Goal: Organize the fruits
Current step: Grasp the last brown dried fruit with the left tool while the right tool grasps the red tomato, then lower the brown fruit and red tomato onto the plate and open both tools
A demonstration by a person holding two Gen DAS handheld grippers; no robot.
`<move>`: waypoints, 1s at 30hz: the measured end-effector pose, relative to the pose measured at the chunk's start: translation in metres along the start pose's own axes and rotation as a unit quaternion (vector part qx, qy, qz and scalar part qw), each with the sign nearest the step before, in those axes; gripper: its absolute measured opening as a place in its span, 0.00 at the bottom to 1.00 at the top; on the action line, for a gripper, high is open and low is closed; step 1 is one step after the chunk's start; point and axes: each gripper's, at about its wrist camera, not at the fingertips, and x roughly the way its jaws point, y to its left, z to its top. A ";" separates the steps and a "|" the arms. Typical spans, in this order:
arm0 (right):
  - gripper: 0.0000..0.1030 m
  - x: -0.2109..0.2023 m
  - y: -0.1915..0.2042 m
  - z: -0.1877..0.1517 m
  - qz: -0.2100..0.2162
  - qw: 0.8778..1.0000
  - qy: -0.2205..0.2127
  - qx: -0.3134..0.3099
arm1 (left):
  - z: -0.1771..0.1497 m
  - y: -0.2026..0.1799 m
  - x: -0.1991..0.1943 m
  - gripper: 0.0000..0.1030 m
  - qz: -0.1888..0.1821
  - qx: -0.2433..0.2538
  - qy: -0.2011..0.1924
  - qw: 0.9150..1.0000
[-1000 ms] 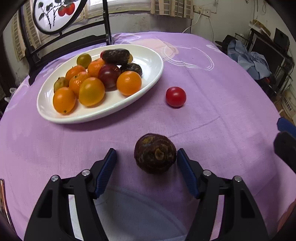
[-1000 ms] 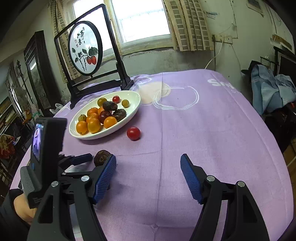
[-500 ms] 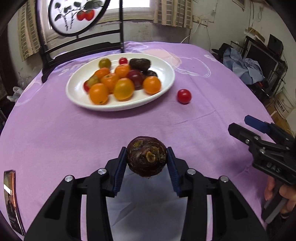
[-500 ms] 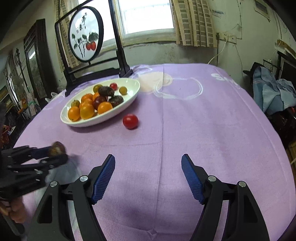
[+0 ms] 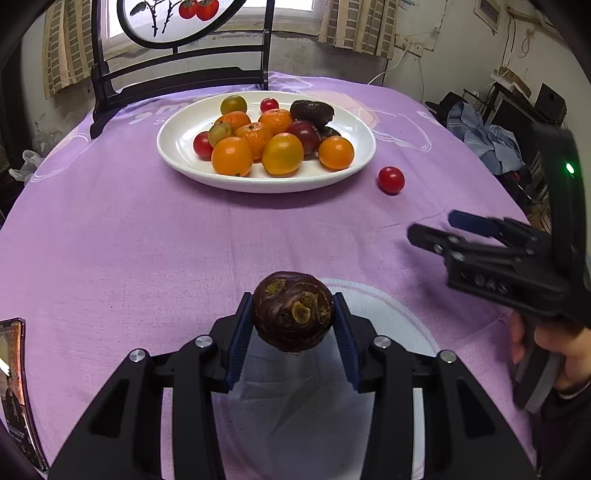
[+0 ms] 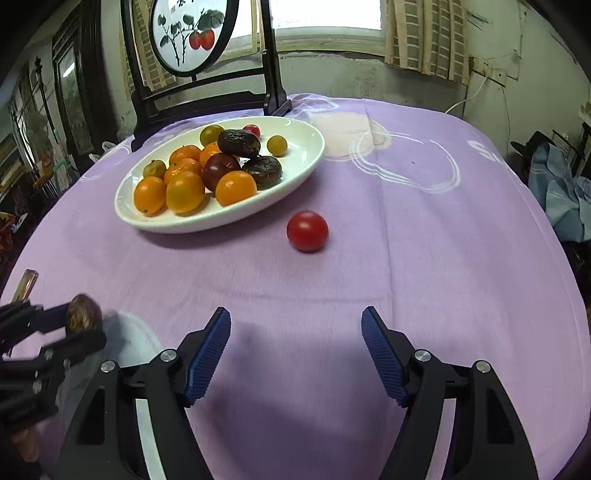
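My left gripper (image 5: pixel 293 314) is shut on a dark brown round fruit (image 5: pixel 293 310) and holds it above the purple tablecloth; it also shows in the right wrist view (image 6: pixel 84 313). A white oval plate (image 5: pixel 177 147) ahead holds several orange, red and dark fruits (image 5: pixel 282 153). A red tomato (image 5: pixel 390 180) lies on the cloth just right of the plate, and shows ahead in the right wrist view (image 6: pixel 307 230). My right gripper (image 6: pixel 295 350) is open and empty, low over the cloth short of the tomato.
A dark wooden stand with a round painted screen (image 6: pixel 192 33) stands behind the plate (image 6: pixel 295 173). A phone (image 5: pixel 14 391) lies at the left table edge. Clothes (image 6: pixel 565 192) lie beyond the right edge. A white printed circle (image 5: pixel 399 317) marks the cloth.
My left gripper closed on the dark brown fruit and lifted it off the cloth. My right gripper moved forward toward the red tomato, still open.
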 end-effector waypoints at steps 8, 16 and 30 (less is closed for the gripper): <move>0.44 0.043 0.007 0.042 -0.025 0.999 0.027 -0.011 | 0.001 0.002 0.001 0.41 -0.011 -0.007 0.006 1.000; 0.30 0.052 0.001 0.052 -0.038 0.999 0.013 0.013 | 0.006 0.008 -0.001 0.41 0.002 -0.018 -0.006 1.000; 0.30 -0.028 0.006 0.016 0.024 0.999 -0.034 0.015 | 0.009 0.008 -0.005 0.41 -0.008 -0.032 0.004 0.999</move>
